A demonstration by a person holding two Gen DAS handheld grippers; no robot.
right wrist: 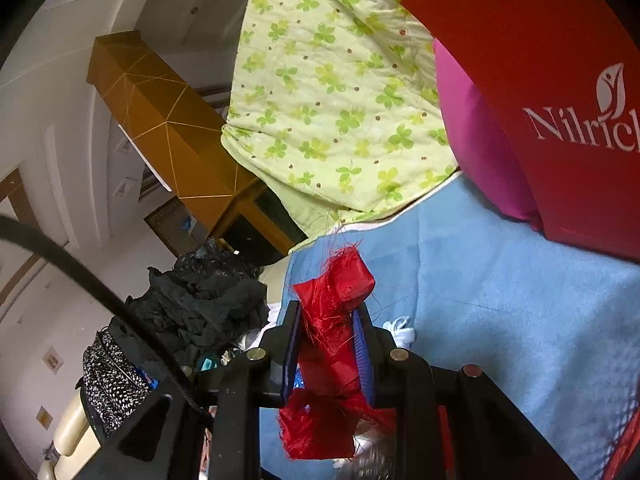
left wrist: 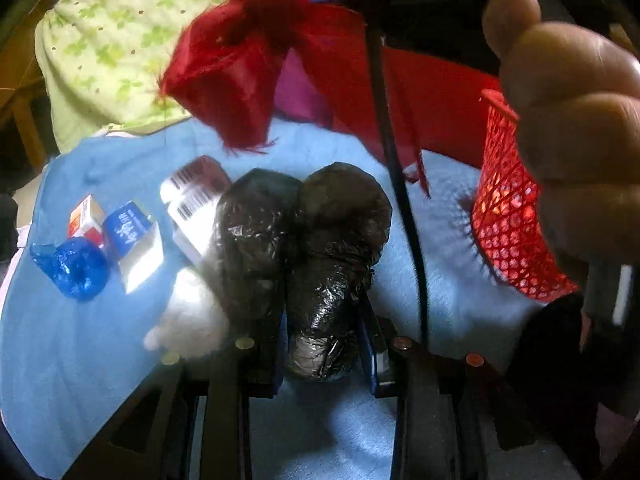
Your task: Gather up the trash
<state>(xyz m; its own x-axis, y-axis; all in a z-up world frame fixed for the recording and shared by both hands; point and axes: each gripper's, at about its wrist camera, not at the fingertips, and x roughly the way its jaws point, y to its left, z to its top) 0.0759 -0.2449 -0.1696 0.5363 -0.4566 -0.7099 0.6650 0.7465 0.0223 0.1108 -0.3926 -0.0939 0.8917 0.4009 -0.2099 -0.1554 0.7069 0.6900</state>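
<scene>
My left gripper (left wrist: 324, 312) is shut on a crumpled black plastic bag (left wrist: 308, 240) and holds it over the blue cloth (left wrist: 80, 340). My right gripper (right wrist: 328, 340) is shut on a frayed red fabric scrap (right wrist: 332, 344); the same scrap (left wrist: 236, 76) hangs in the air above the cloth in the left wrist view. On the cloth at the left lie a blue foil wrapper (left wrist: 72, 266), a blue-white carton (left wrist: 134, 240), a small red-white box (left wrist: 84, 216) and a barcode box (left wrist: 196, 196). White tissue (left wrist: 188, 320) lies beside the black bag.
A red mesh basket (left wrist: 508, 220) stands on the cloth at the right, beside the person's hand (left wrist: 572, 120). A red "Nilrich" bag (right wrist: 560, 100) and a pink item (right wrist: 476, 140) stand at the back. A green clover quilt (right wrist: 332, 92) lies beyond. A black cable (left wrist: 396, 160) hangs across.
</scene>
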